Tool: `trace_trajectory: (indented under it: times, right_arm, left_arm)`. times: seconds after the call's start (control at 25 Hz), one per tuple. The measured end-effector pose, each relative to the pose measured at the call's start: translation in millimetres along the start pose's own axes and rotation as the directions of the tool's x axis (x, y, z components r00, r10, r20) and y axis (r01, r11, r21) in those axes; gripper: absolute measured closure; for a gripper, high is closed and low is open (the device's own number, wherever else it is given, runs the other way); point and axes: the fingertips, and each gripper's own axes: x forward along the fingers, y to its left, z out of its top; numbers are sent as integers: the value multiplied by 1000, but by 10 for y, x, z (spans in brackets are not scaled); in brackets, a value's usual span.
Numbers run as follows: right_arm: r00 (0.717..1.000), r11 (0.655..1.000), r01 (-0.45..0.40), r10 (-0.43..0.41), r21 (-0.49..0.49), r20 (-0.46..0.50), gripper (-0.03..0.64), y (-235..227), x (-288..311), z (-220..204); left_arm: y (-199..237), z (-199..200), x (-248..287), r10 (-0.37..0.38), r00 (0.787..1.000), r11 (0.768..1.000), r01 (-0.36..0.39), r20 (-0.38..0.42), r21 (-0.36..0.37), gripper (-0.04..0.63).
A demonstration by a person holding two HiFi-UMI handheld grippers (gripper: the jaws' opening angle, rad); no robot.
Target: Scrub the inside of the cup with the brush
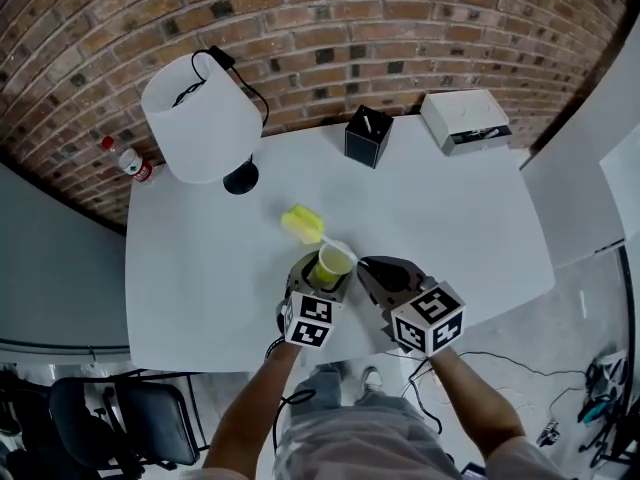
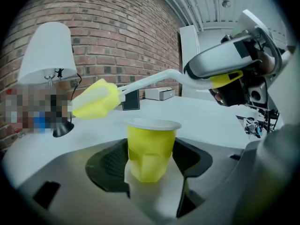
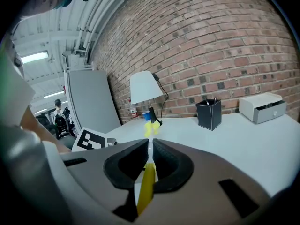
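Note:
My left gripper (image 1: pixel 320 276) is shut on a yellow cup (image 1: pixel 334 262) with a white rim and holds it upright just above the white table (image 1: pixel 200 288). In the left gripper view the cup (image 2: pixel 150 150) stands between the two dark pads, mouth up. My right gripper (image 1: pixel 372 266) is shut on the yellow handle (image 3: pixel 146 186) of a brush. Its white stem runs up and left to a yellow sponge head (image 1: pixel 302 223), which hangs beyond the cup's far rim, outside it. That head (image 2: pixel 96 100) shows up and left of the cup in the left gripper view.
A white-shaded lamp (image 1: pixel 200 118) on a black base stands at the table's back left, with a small bottle (image 1: pixel 130 161) at the corner beside it. A black pen holder (image 1: pixel 367 136) and a white box (image 1: pixel 465 121) sit at the back. A black chair (image 1: pixel 120 418) is at the lower left.

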Motion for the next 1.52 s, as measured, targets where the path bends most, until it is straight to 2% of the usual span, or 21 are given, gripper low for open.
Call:
trace_trajectory:
  times: [0.56, 1.04, 1.36, 1.52]
  right_arm:
    - [999, 999, -39, 39, -8, -7, 591, 87, 12, -22]
    - [998, 998, -59, 59, -35, -2, 591, 228, -128, -56]
    - [1000, 997, -19, 18, -70, -5, 591, 284, -302, -129]
    - [1000, 996, -3, 4, -84, 7, 591, 341, -439, -123]
  left_arm:
    - [-23, -156, -69, 23, 998, 1000, -24, -55, -17, 316]
    - [28, -408, -333, 108, 988, 992, -115, -107, -57, 316]
    - [1, -267, -657, 199, 978, 974, -205, -61, -99, 319]
    - [-32, -36, -952, 269, 963, 953, -270, -21, -138, 387]
